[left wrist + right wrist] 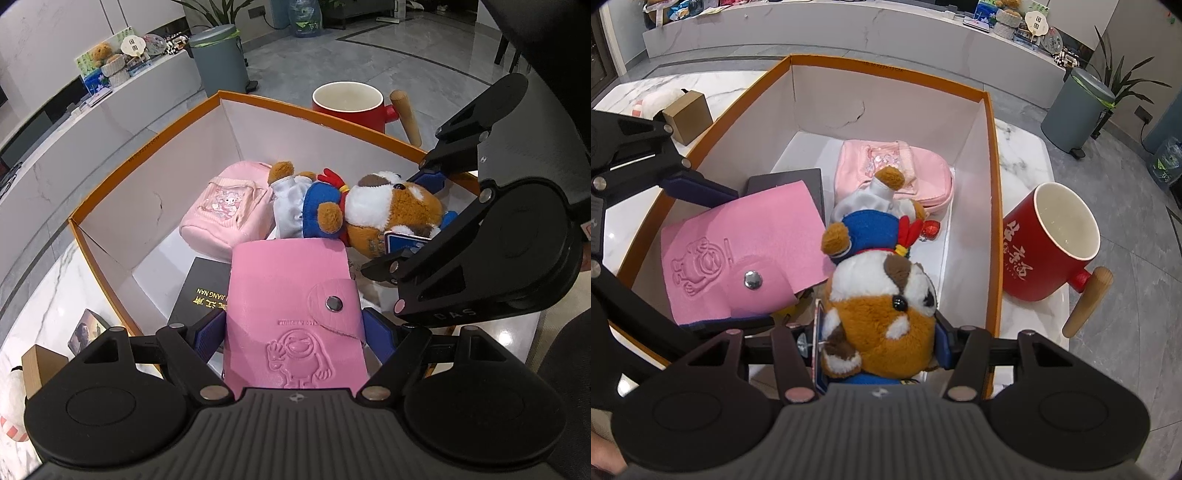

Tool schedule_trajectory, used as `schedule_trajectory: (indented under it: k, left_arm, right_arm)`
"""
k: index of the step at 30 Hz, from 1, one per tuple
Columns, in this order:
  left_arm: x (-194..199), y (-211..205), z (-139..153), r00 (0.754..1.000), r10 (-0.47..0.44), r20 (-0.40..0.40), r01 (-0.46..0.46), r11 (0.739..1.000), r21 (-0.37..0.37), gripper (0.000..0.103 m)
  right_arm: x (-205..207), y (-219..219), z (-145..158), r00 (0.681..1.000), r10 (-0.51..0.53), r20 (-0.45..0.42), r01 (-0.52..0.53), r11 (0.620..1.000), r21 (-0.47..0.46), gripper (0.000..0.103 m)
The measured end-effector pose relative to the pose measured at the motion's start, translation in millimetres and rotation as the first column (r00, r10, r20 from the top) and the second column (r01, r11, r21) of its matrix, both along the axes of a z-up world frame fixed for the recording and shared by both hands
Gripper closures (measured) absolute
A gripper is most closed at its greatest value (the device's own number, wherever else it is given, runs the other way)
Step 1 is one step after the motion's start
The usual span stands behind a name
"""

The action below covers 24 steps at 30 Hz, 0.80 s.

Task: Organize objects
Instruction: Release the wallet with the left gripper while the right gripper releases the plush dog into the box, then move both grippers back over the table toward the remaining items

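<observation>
- Pinching a pink card wallet, the left claw hangs over the orange box.
- Gripping a plush dog, the right claw holds it inside the box, near the worktop's edge.

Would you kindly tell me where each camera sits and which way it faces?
Left wrist: on the left gripper, looking down into the orange box; it holds the pink wallet.
Right wrist: on the right gripper, looking down on the plush dog it holds.
Both show box, wallet, dog, pink pouch, red mug.
</observation>
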<state>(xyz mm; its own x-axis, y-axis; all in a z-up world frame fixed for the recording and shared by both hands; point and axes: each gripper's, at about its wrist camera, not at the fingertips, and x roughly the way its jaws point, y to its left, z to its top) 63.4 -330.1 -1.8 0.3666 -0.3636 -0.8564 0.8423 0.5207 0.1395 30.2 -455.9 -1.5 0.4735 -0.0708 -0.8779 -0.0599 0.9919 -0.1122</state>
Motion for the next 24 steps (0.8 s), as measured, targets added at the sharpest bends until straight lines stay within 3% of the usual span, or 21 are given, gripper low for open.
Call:
schedule_trajectory:
  k: [5,9,24]
  left_arm:
    - [3,6,3,0.999,0.034,-0.029,-0.036,0.998,-0.043,0.009]
    - [4,10,10,0.998,0.053,-0.022,-0.054,0.996,-0.074,0.007]
    - [-1,24,39,0.998,0.069,0.005,-0.068,0.991,-0.119,0.007]
  right_arm:
    - [0,1,0,1.0,-0.011,0.002,0.011,1.0,-0.006,0.046]
    - [0,0,7,0.999,-0.032,0.029,0.033,0.999,-0.019,0.038]
    - [-5,10,39,0.997,-0.016,0.079,0.02,0.999,-0.043,0.037]
